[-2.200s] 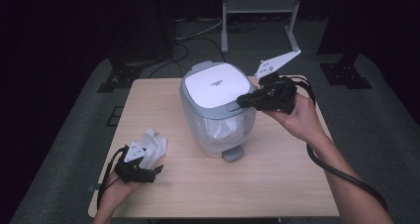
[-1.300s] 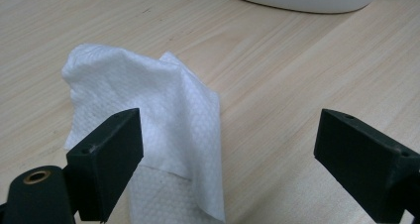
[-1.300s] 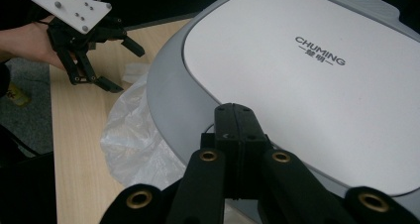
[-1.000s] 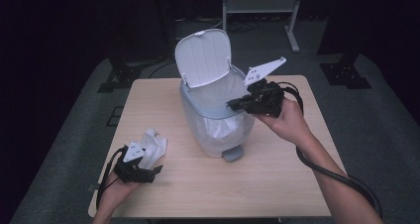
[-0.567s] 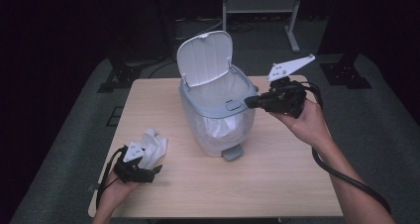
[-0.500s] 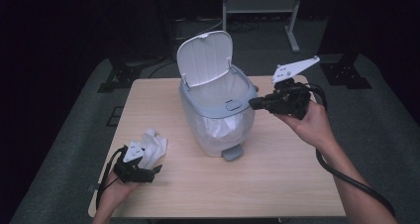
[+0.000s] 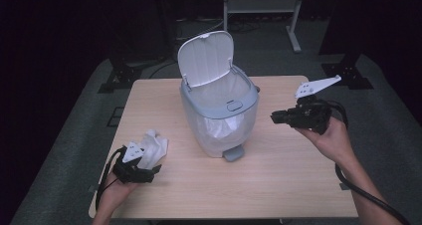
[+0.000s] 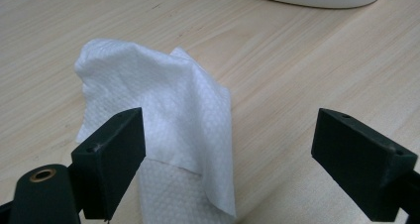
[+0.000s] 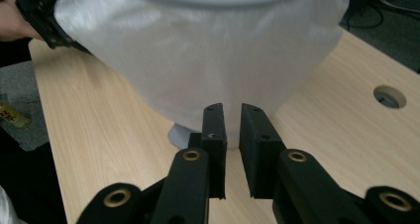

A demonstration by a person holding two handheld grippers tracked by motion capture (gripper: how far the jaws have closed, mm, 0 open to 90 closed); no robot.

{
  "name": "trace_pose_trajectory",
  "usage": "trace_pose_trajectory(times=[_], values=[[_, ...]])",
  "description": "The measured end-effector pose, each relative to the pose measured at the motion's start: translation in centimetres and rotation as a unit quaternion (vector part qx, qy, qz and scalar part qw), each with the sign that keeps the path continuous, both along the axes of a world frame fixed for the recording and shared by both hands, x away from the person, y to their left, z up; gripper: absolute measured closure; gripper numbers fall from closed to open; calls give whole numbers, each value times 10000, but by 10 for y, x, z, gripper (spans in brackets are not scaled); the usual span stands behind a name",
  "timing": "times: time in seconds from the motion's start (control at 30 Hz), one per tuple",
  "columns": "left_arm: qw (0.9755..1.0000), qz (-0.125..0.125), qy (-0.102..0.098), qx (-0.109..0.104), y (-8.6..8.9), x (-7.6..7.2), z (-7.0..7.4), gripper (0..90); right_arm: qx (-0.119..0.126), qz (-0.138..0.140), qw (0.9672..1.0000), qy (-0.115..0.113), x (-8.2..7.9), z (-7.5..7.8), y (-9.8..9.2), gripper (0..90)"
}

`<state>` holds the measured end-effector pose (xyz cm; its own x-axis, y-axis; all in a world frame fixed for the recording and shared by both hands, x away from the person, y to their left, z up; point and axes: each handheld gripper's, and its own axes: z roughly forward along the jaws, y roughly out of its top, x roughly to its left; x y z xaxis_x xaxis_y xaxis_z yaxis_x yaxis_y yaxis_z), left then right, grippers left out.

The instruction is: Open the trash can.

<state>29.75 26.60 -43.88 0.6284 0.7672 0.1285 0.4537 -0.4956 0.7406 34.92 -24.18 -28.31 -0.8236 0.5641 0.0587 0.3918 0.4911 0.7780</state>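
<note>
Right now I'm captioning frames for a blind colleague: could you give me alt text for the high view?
A small grey bin with a white liner stands mid-table, its lid up. The left gripper rests near the front edge, jaws wide open beside a crumpled white tissue. The right gripper is held off to the bin's right, its jaws slightly parted and holding nothing.

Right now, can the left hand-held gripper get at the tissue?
Probably yes: the left hand-held gripper stands open right over the tissue, one jaw already above it, with bare table around and nothing between.
</note>
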Motion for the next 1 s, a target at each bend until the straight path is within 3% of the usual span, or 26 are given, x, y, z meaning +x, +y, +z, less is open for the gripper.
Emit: trace_pose_trajectory(times=[0.47, 1.0], values=[[10000, 66, -51, -18, 4, 1, 1, 160, 4, -87, 9995, 314, -4, -46, -17, 788], [9998, 56, -85, 198, 14, 8, 3, 519, 25, -146, 9984, 537, -16, -96, -30, 733]])
